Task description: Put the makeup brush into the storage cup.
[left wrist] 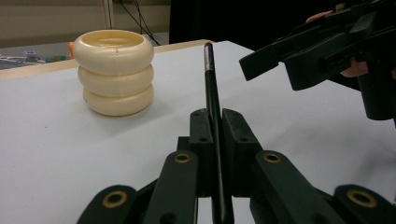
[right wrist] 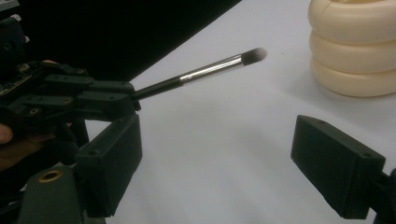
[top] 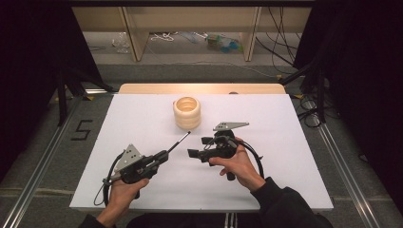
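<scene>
On the white worktop (top: 142,118), toward its far middle, stood a cream holder (top: 187,113) made of three stacked rings with an open top, upright and apart from everything else. Nearer the person, the left tongs (top: 164,155) were clamped on the dark handle of a makeup brush (top: 179,141), the two pads pressed flat against it from either side in the left gripper view. The brush (left wrist: 211,93) pointed forward and up, its tip slanting toward the holder (left wrist: 114,72) without touching it, clear of the surface. That grip low on the handle probably left most of the shaft free, which would suit lowering it into the holder's mouth or passing it across.

The right tongs (top: 198,148) stood wide, nothing between their blocks, and faced leftward toward the brush. From the right gripper view, the brush (right wrist: 205,70) crossed the space above and beyond the gap between its own jaws, silver ferrule and dark bristle tip out past the left tongs (right wrist: 133,99), so a handover looked possible, though I could only judge that.

Several things stayed uncertain. The bristle tip was blurred in the right gripper view. In the left gripper view the handle's lower end ran out of frame behind the pads. The holder's inside was barely visible, so whether it held anything could not be told. The holder (right wrist: 357,46) was cut off by the frame in the right gripper view. Clutter on the floor beyond the worktop was too small to identify.
</scene>
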`<action>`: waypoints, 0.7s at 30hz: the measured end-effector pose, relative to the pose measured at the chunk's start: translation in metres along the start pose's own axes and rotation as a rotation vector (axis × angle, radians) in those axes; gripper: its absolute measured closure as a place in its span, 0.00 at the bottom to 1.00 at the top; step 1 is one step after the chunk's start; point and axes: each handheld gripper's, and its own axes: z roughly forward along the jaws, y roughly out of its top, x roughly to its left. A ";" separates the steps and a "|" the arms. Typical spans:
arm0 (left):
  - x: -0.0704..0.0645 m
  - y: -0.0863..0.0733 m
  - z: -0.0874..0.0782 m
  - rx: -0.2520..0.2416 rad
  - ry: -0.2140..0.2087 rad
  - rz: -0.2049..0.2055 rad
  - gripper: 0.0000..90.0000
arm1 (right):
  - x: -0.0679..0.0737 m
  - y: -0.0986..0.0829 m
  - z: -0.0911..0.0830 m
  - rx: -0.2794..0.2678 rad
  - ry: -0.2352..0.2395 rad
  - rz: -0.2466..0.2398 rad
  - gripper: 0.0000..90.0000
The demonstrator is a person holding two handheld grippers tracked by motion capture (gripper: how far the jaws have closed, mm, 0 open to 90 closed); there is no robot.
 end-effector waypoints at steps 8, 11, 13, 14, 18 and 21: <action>-0.005 0.001 0.000 -0.020 0.002 0.015 0.92 | 0.004 -0.001 0.009 -0.079 0.057 0.076 0.19; -0.007 0.001 0.000 -0.026 0.010 0.002 0.93 | 0.004 -0.002 0.012 -0.086 0.060 0.085 0.19; -0.008 0.001 0.001 -0.027 0.004 0.017 0.93 | 0.003 -0.003 0.014 -0.095 0.062 0.092 0.19; -0.009 0.002 0.001 -0.027 0.002 0.020 0.93 | 0.004 -0.003 0.015 -0.101 0.073 0.097 0.19; -0.012 0.001 0.002 -0.031 -0.006 0.023 0.93 | 0.004 -0.003 0.018 -0.120 0.088 0.114 0.19; -0.014 0.002 0.003 -0.035 -0.009 0.021 0.93 | 0.005 -0.003 0.019 -0.127 0.098 0.123 0.19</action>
